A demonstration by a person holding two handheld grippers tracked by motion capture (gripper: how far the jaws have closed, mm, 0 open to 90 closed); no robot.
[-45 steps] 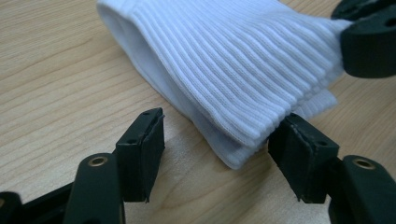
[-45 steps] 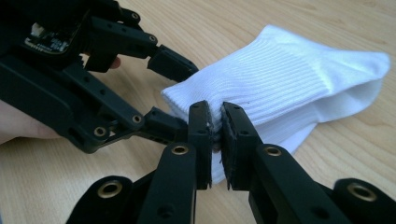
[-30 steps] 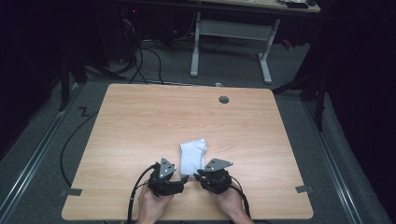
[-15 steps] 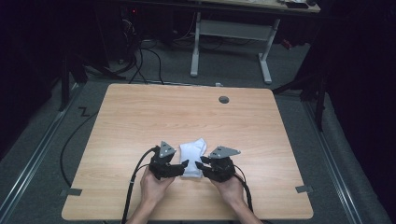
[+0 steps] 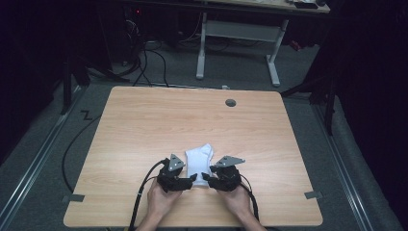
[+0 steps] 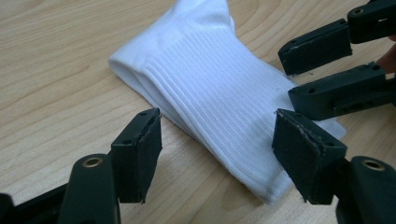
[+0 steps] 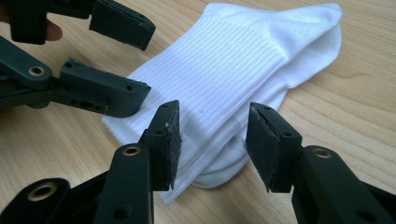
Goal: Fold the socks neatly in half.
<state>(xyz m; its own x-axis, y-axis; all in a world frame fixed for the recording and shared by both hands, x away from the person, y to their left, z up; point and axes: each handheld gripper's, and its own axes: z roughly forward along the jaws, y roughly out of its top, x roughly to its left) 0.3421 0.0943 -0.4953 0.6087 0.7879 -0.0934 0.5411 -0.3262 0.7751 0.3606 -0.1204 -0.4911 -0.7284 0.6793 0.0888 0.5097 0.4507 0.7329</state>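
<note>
Both grippers are held open and empty at the sock's [image 5: 199, 160] near end: left gripper [image 6: 217, 158] and right gripper [image 7: 212, 144] equally close, its long axis running away from them.

Sock [image 6: 224, 93] toe — cut off above.

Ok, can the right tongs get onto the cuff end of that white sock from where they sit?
Probably yes. The right tongs are open with the sock's near edge between the jaws. The left tongs, also open, sit beside it but not across the path.
</note>
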